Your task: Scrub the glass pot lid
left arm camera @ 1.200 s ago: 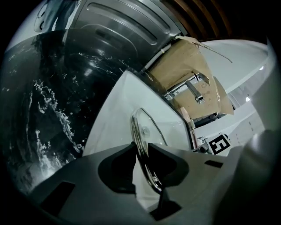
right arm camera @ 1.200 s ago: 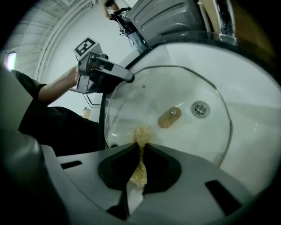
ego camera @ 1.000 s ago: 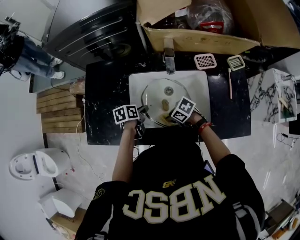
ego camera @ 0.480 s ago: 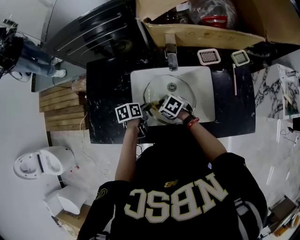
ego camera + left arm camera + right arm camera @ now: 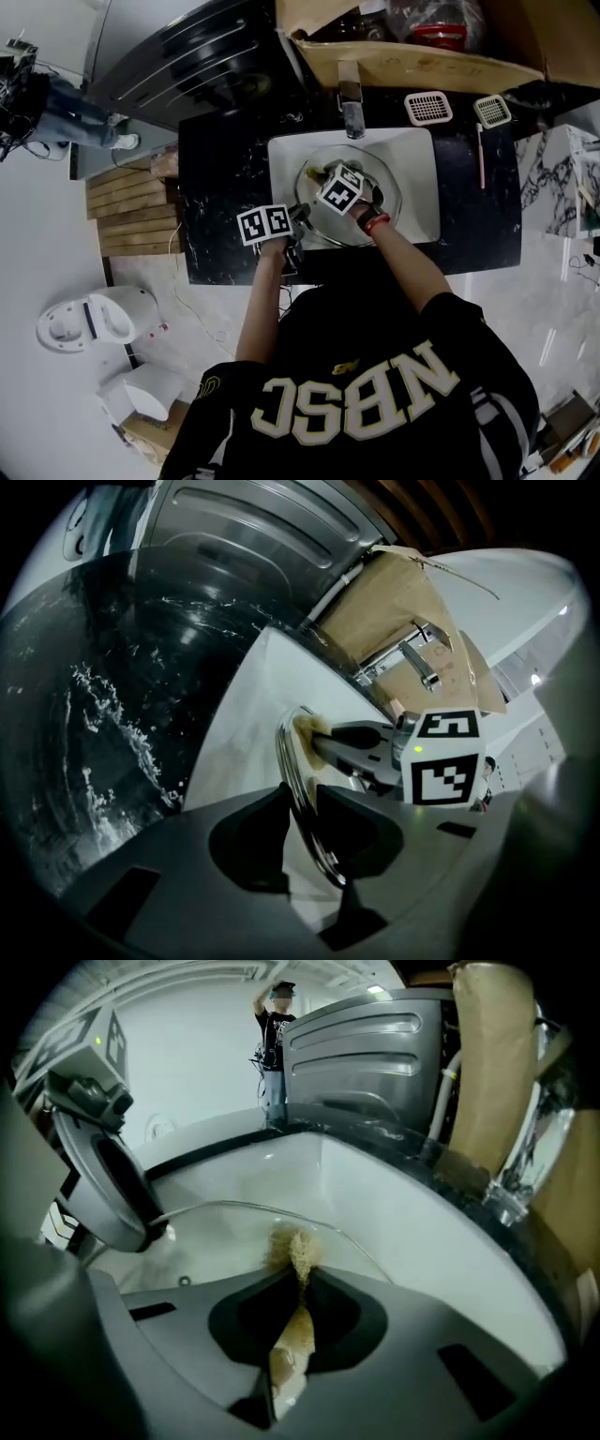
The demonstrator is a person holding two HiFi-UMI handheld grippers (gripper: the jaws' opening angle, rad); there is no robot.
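Glass pot lid (image 5: 389, 192) — clear, steel-rimmed

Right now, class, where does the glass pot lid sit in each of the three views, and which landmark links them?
Head view: glass pot lid in the white sink, upper centre.
Left gripper view: centre, edge-on, rim pinched in the left tongs.
Right gripper view: lower centre, clear dome just beyond the right tongs gripping a tan scrubber.
Shared landmark: the white sink, seen in all three.
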